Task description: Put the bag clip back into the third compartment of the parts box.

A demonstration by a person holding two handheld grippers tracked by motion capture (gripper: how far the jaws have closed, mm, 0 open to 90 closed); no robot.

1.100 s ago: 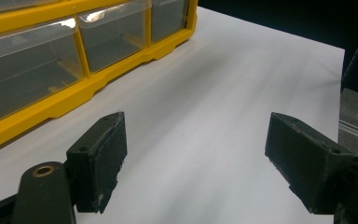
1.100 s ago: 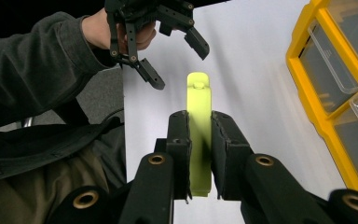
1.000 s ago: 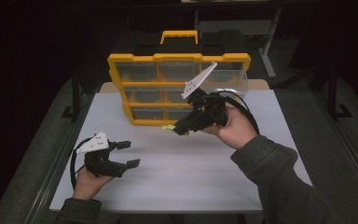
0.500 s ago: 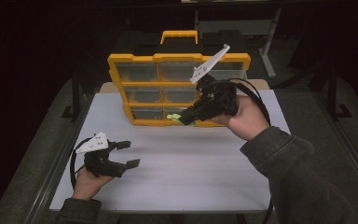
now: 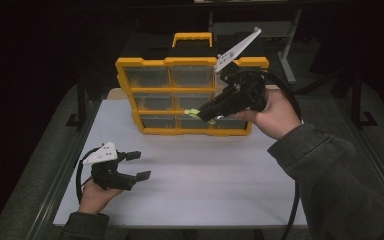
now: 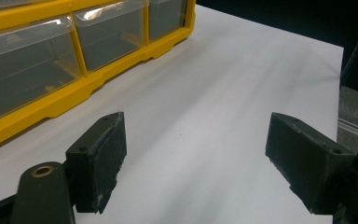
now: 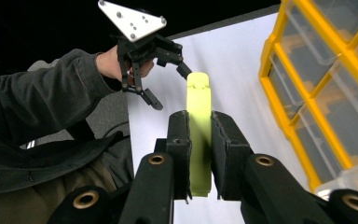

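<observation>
right gripper (image 7: 199, 154) fingers clamped on lime-green piece (image 7: 199, 135), raised before yellow organizer (image 5: 160, 90); left gripper (image 6: 196, 158) fingers spread wide, empty, over white table (image 6: 223, 93).

Looked all over for writing and honestly there's nothing legible anywhere. The yellow organizer box (image 5: 190, 95) has no brand or label I can make out, and its clear drawers (image 6: 107, 35) carry no tags or numbers. The lime green piece (image 7: 199, 140) is plain, the grey plate (image 7: 133, 19) just has small holes, and the white worktop (image 5: 205, 185) is unmarked.
</observation>
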